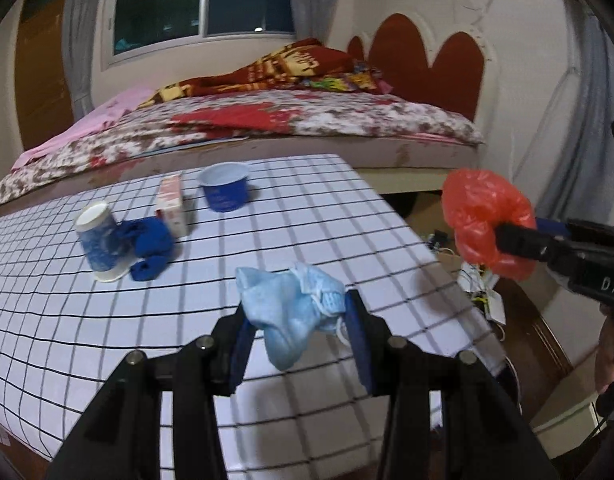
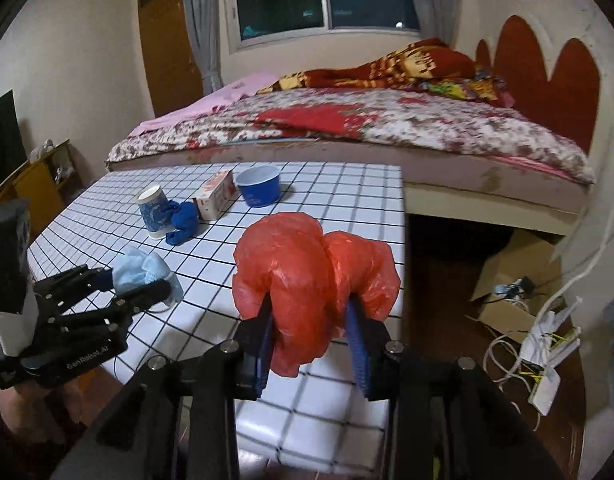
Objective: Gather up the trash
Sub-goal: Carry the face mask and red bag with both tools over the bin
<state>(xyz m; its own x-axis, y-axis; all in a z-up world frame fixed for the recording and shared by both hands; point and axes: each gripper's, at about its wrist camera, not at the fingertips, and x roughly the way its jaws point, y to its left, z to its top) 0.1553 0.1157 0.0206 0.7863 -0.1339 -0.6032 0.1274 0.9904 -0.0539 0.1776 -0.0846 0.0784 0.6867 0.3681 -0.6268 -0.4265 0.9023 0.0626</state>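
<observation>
- Left wrist view looks forward and down over the checked table [image 1: 267,208] toward the bed [image 1: 307,120];
- Right wrist view, just beside, shares both.

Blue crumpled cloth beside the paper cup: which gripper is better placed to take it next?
Neither is free: left gripper holds the face mask, right gripper the red bag. The blue cloth lies on the left's side.

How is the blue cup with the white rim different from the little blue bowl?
The paper cup is tall, patterned and stands rim-down; the blue bowl is squat, plain and open side up. The cup touches a crumpled blue glove; the bowl stands alone. Both sit on the checked table.
</observation>
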